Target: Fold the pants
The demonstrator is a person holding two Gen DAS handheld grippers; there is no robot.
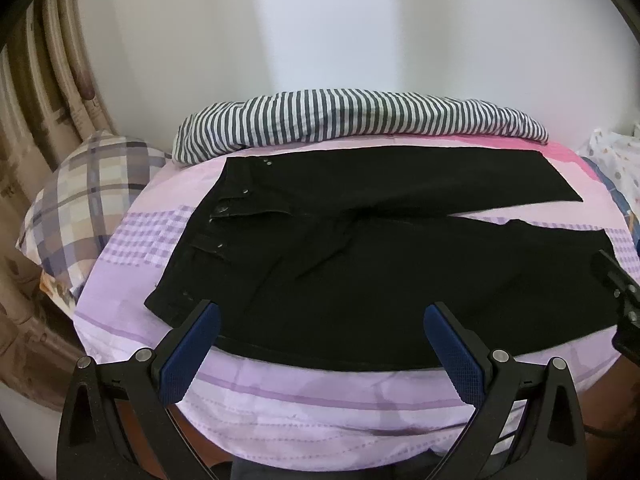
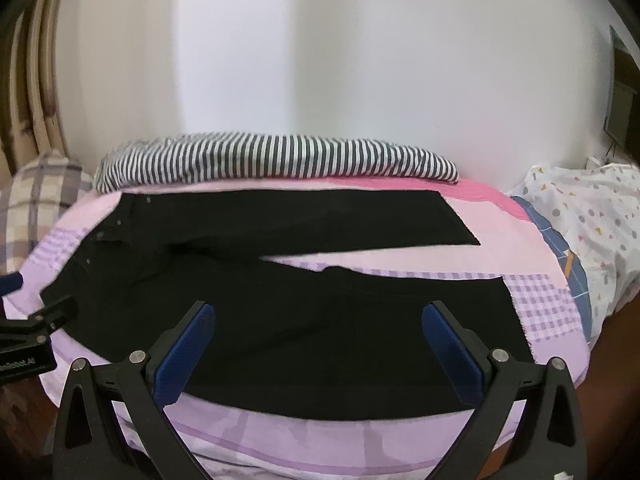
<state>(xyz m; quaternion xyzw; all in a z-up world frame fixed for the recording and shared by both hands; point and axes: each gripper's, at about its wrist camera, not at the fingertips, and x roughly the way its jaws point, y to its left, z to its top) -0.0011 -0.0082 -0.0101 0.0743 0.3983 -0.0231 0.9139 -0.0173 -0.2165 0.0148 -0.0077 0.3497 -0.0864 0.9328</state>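
Observation:
Black pants point(image 1: 360, 264) lie flat on the pink and purple bedsheet point(image 1: 280, 392), waistband to the left, the two legs spread apart to the right. They also show in the right wrist view point(image 2: 300, 320). My left gripper point(image 1: 322, 312) is open and empty, above the near edge of the pants by the waist and thigh. My right gripper point(image 2: 320, 312) is open and empty, above the near leg. The right gripper's body shows at the right edge of the left wrist view point(image 1: 620, 292); the left gripper shows at the left edge of the right wrist view point(image 2: 36, 320).
A striped grey and white blanket point(image 1: 360, 120) lies along the far edge of the bed against the white wall. A plaid pillow point(image 1: 92, 200) sits at the left, by a curtain point(image 1: 44, 92). A patterned white quilt point(image 2: 592, 232) is at the right.

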